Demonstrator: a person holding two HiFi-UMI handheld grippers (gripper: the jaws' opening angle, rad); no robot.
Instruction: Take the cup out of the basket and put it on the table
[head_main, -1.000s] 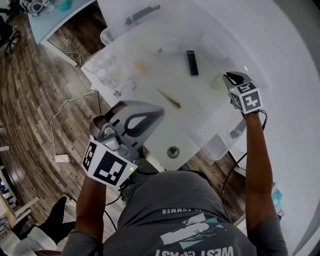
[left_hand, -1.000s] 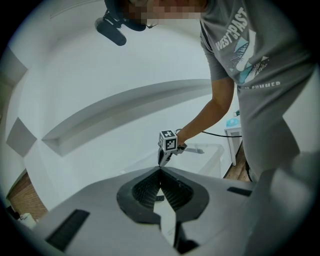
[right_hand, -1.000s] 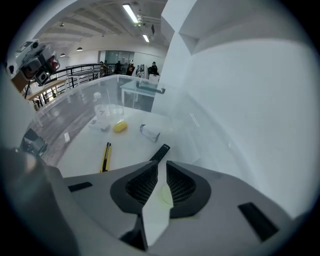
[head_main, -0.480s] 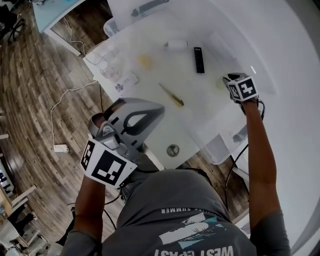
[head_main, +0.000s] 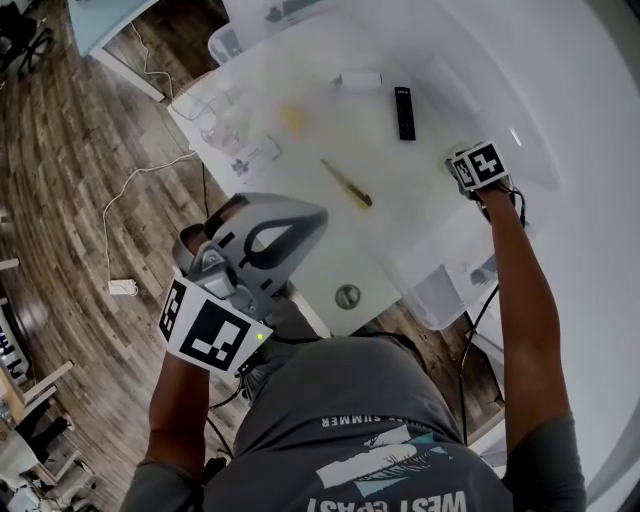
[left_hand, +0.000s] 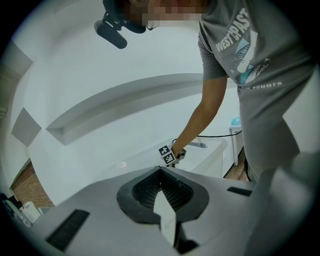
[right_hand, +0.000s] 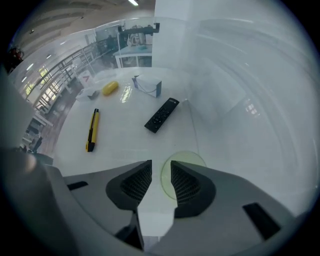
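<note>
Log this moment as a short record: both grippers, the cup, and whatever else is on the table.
left gripper: jaws shut, empty, away from the cup
right gripper: jaws slightly apart, straddling the cup's rim
cup: pale green, upright on the table
other items: remote, yellow knife, both lying apart from the cup
task state: cup appears set down on the table

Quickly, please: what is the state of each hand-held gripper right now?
Left hand-held gripper: closed, empty.
Right hand-held gripper: slightly open, with the rim of the cup between its jaws but not clamped.
</note>
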